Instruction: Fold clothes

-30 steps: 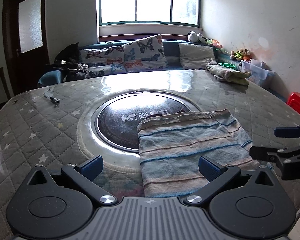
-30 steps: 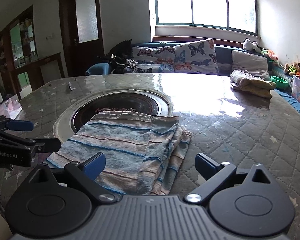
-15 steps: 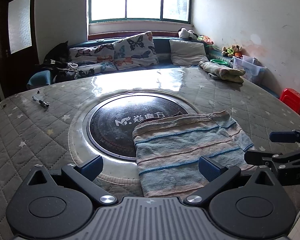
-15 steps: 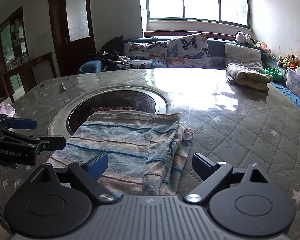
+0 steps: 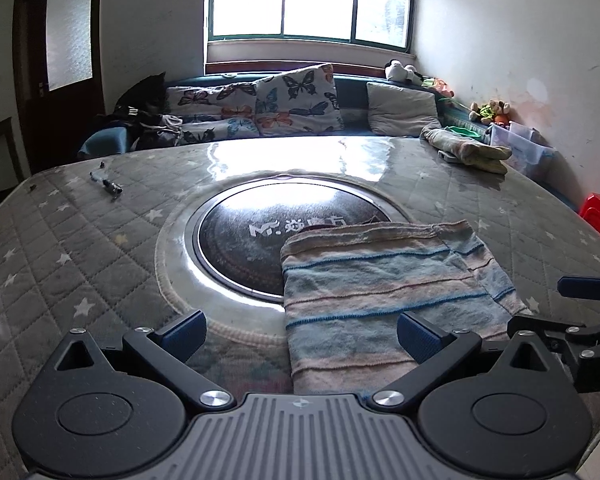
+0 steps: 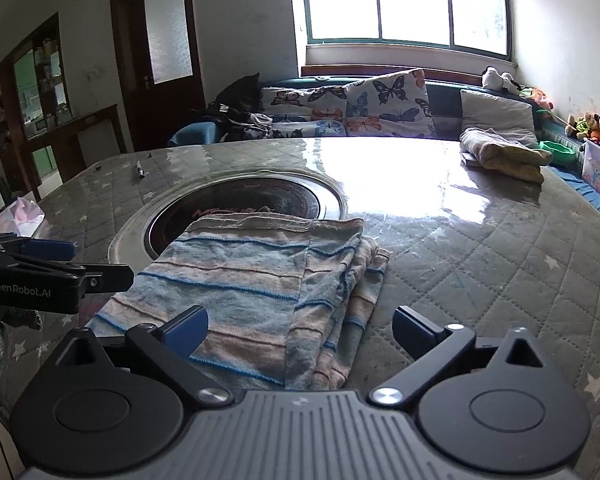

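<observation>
A folded striped cloth (image 5: 384, 292) in blue, pink and cream lies flat on the quilted grey tabletop (image 5: 80, 248), its far edge lapping over the rim of the round dark glass inset (image 5: 260, 240) set into the middle of the surface. In the right wrist view the cloth (image 6: 252, 280) shows stacked layers stepping out along its edge at 3 o'clock.

The left gripper (image 5: 300, 332) hangs just above the near end of the cloth with its jaws spread wide, one blue pad off the fabric at 9 o'clock, the other over it at 3 o'clock; nothing is pinched. The right gripper (image 6: 300, 328) is also spread wide, its jaws having just been opening, with the near edge of the cloth lying beneath the gap and neither pad pressing on it. Each gripper shows in the other's view: the right one (image 5: 580, 312) at 3 o'clock, the left one (image 6: 52, 268) at 9 o'clock.

Far across the tabletop at 1 o'clock rests a second bundle of folded cloth (image 5: 468, 150). A small dark pen-like item (image 5: 108, 184) lies at 11 o'clock. Behind, a sofa carries butterfly cushions (image 5: 296, 98) under a bright window (image 5: 308, 0).
</observation>
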### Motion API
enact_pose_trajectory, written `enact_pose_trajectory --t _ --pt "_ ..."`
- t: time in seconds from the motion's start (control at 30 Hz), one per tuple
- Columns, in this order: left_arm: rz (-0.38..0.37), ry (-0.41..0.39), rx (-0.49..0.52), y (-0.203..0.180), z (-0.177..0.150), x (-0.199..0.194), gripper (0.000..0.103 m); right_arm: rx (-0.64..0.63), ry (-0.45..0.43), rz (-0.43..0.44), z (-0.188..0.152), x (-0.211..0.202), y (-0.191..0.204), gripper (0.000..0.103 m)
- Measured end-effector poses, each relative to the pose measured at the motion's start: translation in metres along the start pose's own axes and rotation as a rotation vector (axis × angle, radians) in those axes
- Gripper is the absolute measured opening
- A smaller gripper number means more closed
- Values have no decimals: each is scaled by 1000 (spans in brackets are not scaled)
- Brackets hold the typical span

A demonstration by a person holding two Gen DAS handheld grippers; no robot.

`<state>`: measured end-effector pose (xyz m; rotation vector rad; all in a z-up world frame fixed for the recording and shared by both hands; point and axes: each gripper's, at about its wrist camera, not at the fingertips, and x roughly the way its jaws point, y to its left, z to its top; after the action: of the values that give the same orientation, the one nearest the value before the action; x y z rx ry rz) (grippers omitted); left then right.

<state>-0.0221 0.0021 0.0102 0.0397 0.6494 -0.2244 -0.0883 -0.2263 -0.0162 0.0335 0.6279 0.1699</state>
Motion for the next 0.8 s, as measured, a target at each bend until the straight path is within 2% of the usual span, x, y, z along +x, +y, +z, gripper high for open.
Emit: enact_pose_trajectory --t 0.4,0.8 --pt "25 13 -1 -9 -9 -8 103 18 7 46 -10 -3 -7 101" --pt "16 72 -54 4 -10 5 103 57 45 68 -4 14 -23 93"
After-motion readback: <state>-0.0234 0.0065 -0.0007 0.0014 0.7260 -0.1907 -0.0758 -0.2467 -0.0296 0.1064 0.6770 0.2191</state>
